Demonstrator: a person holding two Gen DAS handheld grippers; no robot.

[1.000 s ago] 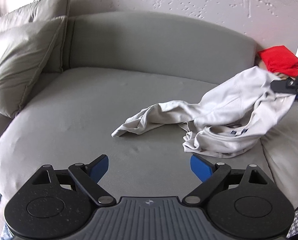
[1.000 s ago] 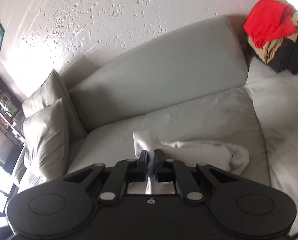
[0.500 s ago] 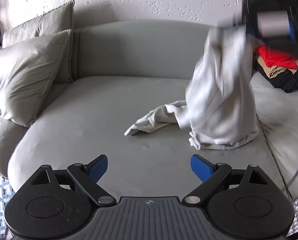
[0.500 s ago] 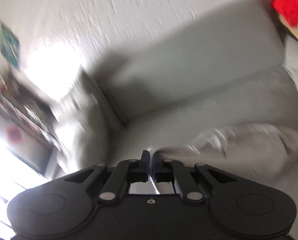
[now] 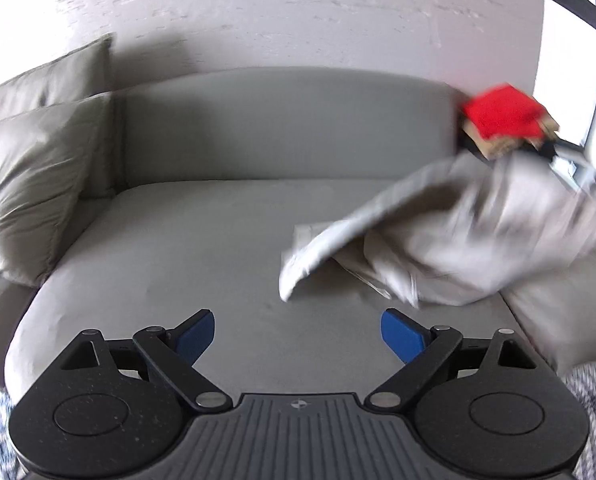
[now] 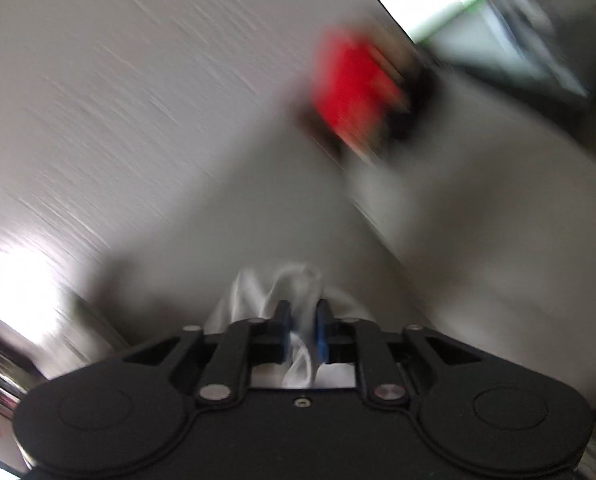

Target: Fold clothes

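Motion blur smears the white garment [image 5: 470, 236] and red pile [image 6: 354, 92].

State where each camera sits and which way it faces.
Left wrist: behind the open left gripper, facing the grey sofa, its beige cushions and the blurred pale grey garment.
Right wrist: behind the right gripper, jaws shut on pale grey garment cloth, swinging, very blurred.
Shared: the garment and the red folded cloth on a stack.
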